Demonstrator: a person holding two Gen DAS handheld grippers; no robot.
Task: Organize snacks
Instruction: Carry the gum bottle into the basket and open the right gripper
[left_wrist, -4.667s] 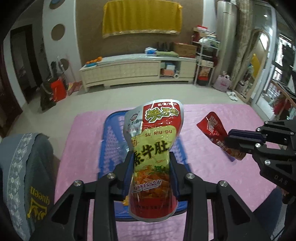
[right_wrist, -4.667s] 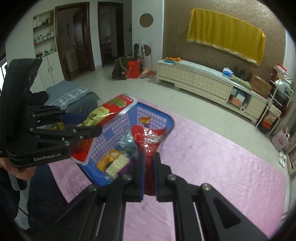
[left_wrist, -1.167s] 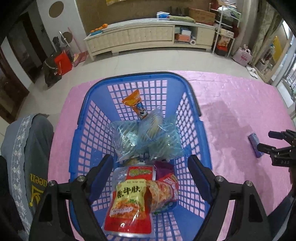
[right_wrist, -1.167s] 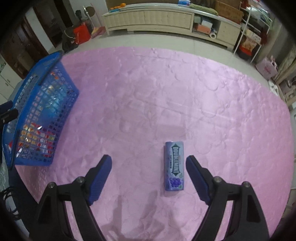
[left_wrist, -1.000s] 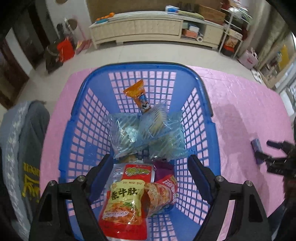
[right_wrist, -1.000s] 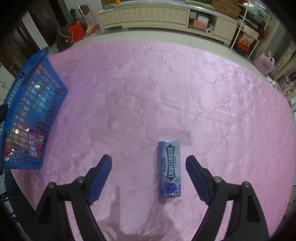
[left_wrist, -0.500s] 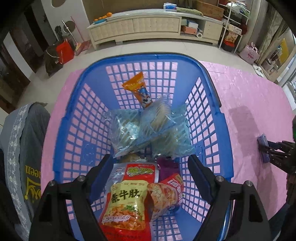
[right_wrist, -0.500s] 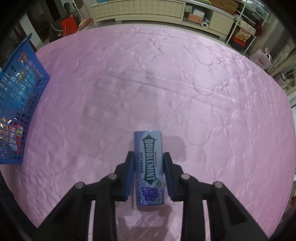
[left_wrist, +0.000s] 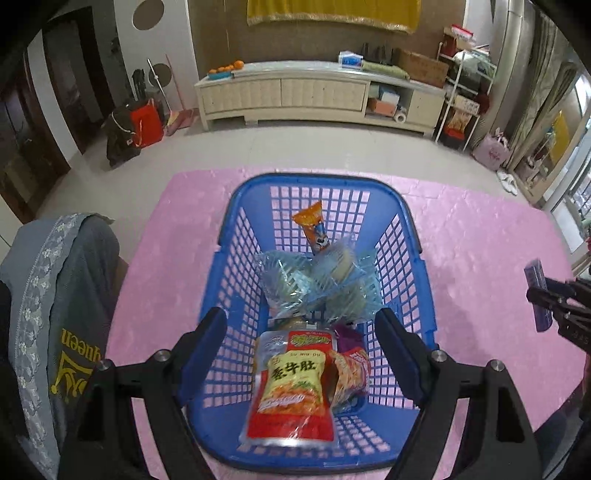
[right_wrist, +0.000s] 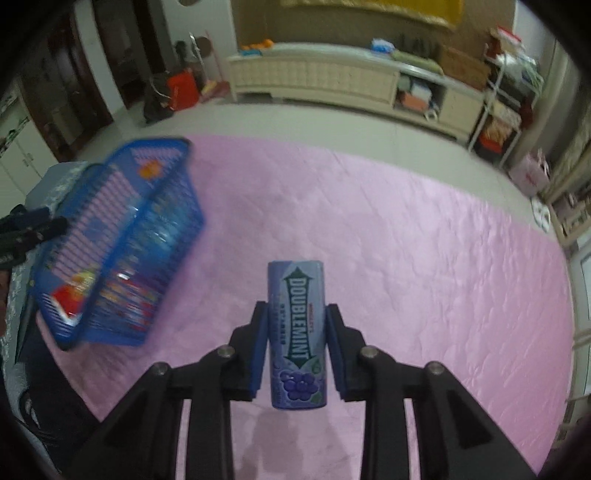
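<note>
The left gripper (left_wrist: 301, 349) is hovering with fingers wide and empty above the blue basket (left_wrist: 413, 236). To its right, the right gripper (right_wrist: 295, 341) is clamping the purple Doublemint gum pack (right_wrist: 297, 332) above the pink tabletop (right_wrist: 424, 258); it should clear the rim before releasing.

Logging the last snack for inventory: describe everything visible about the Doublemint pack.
The Doublemint pack is a slim purple-blue container with rounded edges, a dark green double-arrow logo in white letters and a grape picture at its near end. It looks smooth and glossy. The right tool is shut on its long sides, holding it above the pink tablecloth, pointing away.
</note>
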